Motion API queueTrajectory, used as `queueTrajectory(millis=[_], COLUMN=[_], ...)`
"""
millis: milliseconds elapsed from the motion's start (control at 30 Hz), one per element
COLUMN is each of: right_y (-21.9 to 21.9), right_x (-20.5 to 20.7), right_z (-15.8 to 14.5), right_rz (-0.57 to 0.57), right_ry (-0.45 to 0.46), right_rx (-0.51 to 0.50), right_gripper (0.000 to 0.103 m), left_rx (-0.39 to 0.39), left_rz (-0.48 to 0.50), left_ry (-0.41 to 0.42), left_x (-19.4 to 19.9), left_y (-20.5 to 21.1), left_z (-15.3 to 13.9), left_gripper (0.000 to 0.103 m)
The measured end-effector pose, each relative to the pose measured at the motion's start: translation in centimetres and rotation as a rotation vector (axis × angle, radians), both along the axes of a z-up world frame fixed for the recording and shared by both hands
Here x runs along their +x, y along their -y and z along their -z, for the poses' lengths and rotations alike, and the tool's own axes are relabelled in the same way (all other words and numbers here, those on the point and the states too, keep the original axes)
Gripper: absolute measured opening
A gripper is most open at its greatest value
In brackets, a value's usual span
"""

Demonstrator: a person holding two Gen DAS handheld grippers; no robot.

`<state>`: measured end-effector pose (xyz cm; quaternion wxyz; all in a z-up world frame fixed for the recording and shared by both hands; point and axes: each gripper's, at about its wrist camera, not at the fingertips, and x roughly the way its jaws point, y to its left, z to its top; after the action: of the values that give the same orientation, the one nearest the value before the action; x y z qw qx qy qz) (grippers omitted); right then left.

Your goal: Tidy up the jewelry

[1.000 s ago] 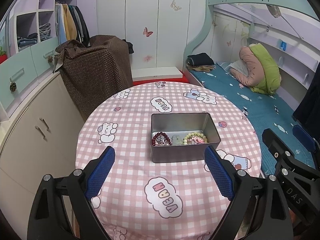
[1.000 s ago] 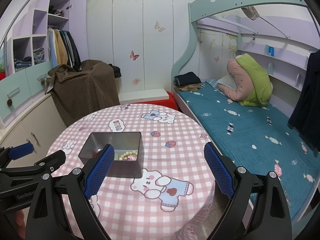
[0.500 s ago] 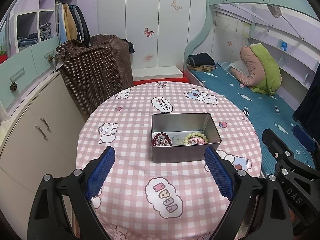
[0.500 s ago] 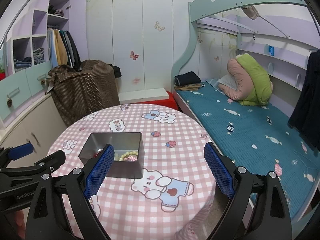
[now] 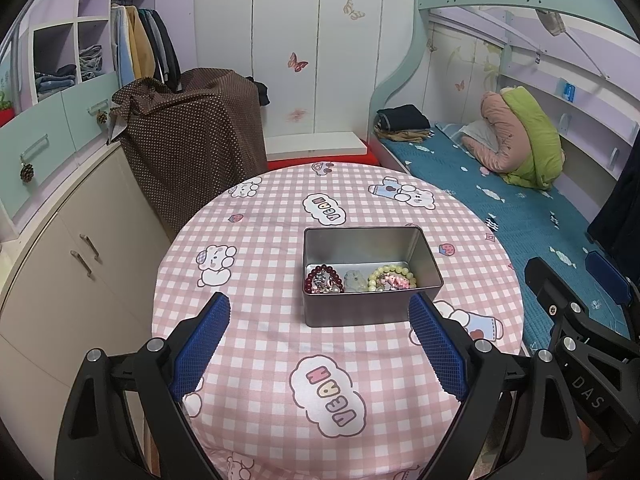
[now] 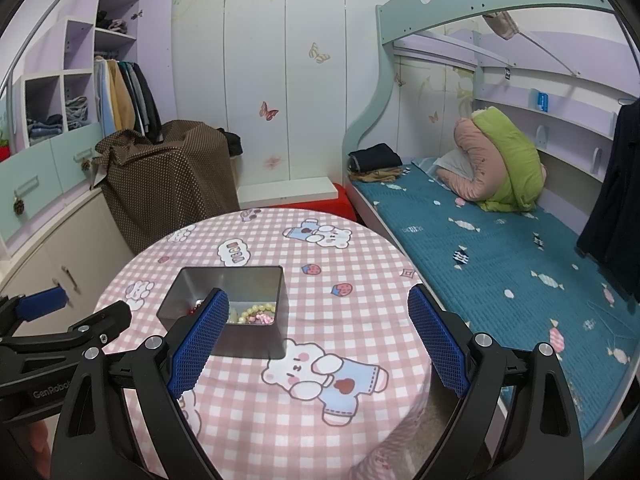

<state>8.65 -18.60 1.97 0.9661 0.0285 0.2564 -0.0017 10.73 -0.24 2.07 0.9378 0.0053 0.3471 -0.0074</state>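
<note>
Both tongs wide open, empty — bracelets already sit in my tin, table bare — looks basically done.

Premises: a child's bedroom in a home. Evidence: bunk bed with teal mattress and rolled quilts, open wardrobe with hanging clothes, butterfly wall stickers, and a round table under pink cartoon-bear gingham cloth.

tin: open, upright | red bracelet, pale green bracelet inside | between them: possibly a pendant
</note>
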Motion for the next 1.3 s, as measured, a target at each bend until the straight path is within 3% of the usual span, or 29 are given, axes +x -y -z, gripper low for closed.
queueTrajectory(millis=[367,1300], right_y=[-0.1,-0.6], right_x=[0.6,1.1], right_z=[0.0,1.0], right_rz=[0.010,0.005], right_ry=[-0.010,-0.030], right_rx=[0.002,0.009], right_gripper=[0.088,0.088], left_rx=[-0.038,-0.033], left_rz=[0.011,0.007], left_ry=[-0.028,-0.049], left_x=[0.4,0.7], left_y=[-0.2,-0.4], left_z=[0.4,0.6], left_gripper=[0.088,0.088])
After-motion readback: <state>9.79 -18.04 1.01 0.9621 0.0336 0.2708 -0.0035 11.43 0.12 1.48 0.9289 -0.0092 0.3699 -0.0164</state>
